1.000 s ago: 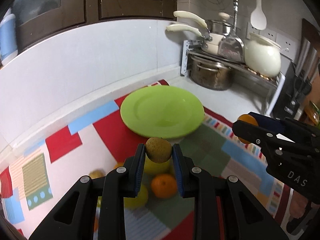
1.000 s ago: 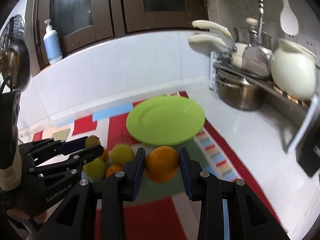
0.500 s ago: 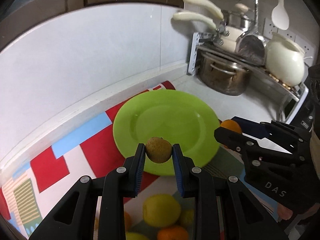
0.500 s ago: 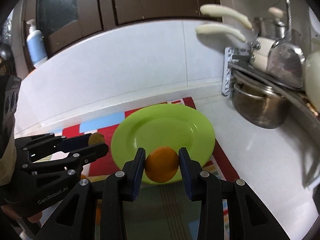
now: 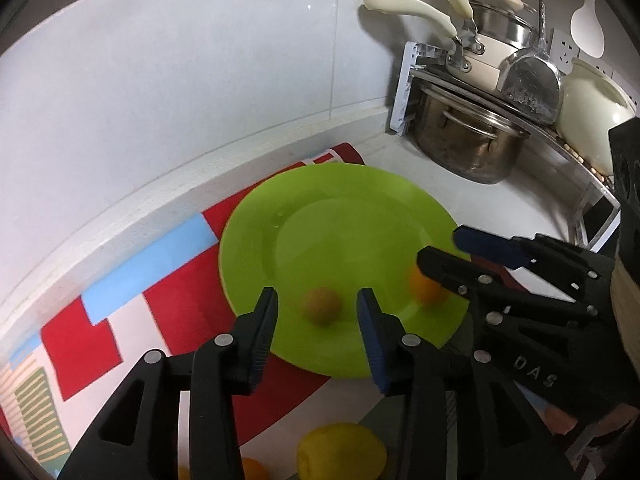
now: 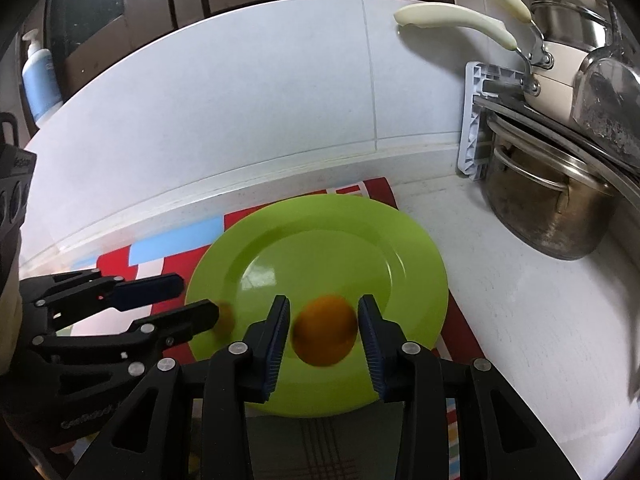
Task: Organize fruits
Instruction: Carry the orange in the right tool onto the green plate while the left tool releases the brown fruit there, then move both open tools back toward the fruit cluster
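A small brown, rough-skinned fruit [image 5: 322, 306], blurred, sat low on the smooth round green plate [image 5: 320, 220], clear of the left gripper [image 5: 318, 330], whose ribbed jaws had just been opening. The round orange [image 6: 325, 332] lay loose between the right gripper [image 6: 324, 338] pads, also just parting. A dull steel pot [image 5: 468, 140] stood upper right.

The left hand-held gripper [image 5: 318, 316] is black plastic with two angular fingers, blue ribbed pads and silver screw heads. The right hand-held gripper [image 6: 324, 330] matches it, and white letters "DAS" show on its side in the left wrist view.
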The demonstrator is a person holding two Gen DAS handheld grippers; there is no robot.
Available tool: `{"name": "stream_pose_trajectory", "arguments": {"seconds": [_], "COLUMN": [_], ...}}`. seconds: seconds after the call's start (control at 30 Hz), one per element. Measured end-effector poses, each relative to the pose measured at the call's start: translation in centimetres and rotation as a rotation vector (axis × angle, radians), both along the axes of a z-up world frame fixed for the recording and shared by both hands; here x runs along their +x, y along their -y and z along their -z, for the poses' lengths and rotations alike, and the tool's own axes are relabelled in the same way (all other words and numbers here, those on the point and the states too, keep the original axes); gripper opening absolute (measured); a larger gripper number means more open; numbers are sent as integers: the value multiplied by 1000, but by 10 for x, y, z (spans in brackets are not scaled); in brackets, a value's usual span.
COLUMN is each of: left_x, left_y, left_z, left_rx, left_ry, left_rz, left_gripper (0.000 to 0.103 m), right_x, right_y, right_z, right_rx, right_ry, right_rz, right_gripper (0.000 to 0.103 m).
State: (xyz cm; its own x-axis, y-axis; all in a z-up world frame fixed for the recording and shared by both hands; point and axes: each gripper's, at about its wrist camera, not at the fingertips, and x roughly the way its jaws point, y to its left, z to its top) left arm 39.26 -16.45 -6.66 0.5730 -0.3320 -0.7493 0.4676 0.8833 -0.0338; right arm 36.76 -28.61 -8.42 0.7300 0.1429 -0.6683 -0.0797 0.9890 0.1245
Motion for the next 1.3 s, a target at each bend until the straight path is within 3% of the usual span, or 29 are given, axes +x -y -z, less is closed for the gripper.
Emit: {"name": "stream_pose_trajectory", "arguments": {"seconds": [0.17, 0.53, 0.77, 1.0, 1.3], "left_x": [-15, -85, -125, -159, -199], "left_y": [-16, -54, -88, -119, -153], "left_z": [-12, -54, -70, -84, -88], "left_rx": [-16, -22, -14, -24, -4], "left_ry": [32, 152, 216, 274, 317], "left_rz": [-26, -136, -208, -268, -304], "left_gripper": [52, 75, 78, 91, 100], "right_x": [-17, -77, -112, -146, -179], "right_y": [1, -15, -33, -59, -91], "right_z": [-12, -52, -71, -86, -92], "right_rx": [-22, -38, -55, -71, -56], "right_ry": [36, 142, 189, 229, 260], "right_rz": [29, 30, 15, -13, -51], "right_gripper": [42, 57, 67, 78, 80]}}
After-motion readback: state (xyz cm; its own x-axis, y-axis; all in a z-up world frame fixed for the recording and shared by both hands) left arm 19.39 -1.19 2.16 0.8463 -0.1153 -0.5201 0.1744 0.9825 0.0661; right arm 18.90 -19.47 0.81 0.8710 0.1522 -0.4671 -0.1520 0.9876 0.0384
